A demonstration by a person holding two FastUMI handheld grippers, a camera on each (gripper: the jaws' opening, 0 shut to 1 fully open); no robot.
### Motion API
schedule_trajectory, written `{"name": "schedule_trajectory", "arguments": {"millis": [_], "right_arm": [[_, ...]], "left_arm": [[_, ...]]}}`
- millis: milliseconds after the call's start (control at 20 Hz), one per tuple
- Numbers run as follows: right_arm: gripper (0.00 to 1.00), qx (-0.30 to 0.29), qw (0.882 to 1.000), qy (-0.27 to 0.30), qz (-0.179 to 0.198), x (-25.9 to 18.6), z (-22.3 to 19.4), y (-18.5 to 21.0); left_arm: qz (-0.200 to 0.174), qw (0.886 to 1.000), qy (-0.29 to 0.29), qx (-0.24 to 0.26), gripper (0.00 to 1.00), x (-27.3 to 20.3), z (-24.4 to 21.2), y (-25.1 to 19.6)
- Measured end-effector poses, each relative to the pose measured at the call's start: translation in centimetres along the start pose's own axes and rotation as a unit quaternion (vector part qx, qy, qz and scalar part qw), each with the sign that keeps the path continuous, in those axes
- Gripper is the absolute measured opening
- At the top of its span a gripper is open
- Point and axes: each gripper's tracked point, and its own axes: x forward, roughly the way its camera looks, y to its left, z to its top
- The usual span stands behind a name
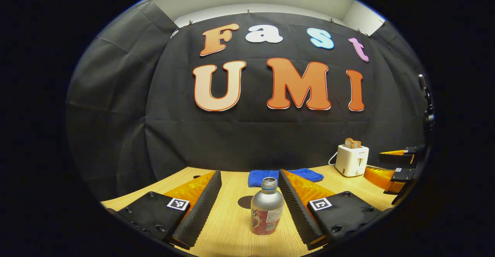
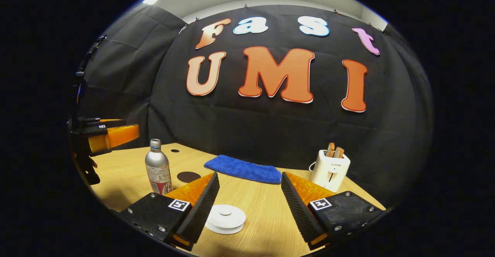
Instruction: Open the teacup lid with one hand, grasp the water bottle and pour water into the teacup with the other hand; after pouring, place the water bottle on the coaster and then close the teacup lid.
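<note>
Left gripper view: left gripper (image 1: 249, 206) was spread wide, fingers apart and touching nothing. Water bottle (image 1: 267, 207) stood upright between them, slightly toward the right finger, cap off, neck open. Dark round coaster (image 1: 246, 201) lay on the table (image 1: 228, 226) just behind the bottle, to its left. Blue cloth (image 1: 285, 176) farther ahead; toaster (image 1: 351, 159) with bread in it well off to the right, with the right gripper (image 1: 398, 166) beyond it at the edge of view.

Right gripper view: right gripper (image 2: 249, 206) was also spread, holding nothing. White teacup lid (image 2: 225, 218) sat low between its fingers, close to the left finger and partly tucked behind it; the cup under it I couldn't make out. Bottle stood off to the left, coaster just right of it, left gripper further left, raised over the table.

Judgement: still the approach step, nothing grasped, lid looked to be in place. Next: right drops onto the lid knob and pinches, lifts clear; left closes on the bottle body mid-height, centred first, since it sat off-centre and light.
</note>
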Motion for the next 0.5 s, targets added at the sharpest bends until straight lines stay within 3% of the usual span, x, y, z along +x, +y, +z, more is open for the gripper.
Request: {"name": "schedule_trajectory", "arguments": {"millis": [300,400,500], "right_arm": [[0.84,0.000,0.998,0.056,0.038,1.2,-4.1,2.3],[0.79,-0.004,0.996,0.073,0.043,1.4,-5.3,2.6],[0.76,-0.007,0.995,0.091,0.037,2.0,-6.6,2.6]], "left_arm": [[-0.008,1.000,0.014,0.002,1.00,-0.1,-1.4,-0.3],[-0.008,1.000,0.019,0.004,0.97,-0.1,-1.8,-0.3],[-0.009,1.000,0.023,0.007,1.00,0.0,-2.1,-0.4]]}}
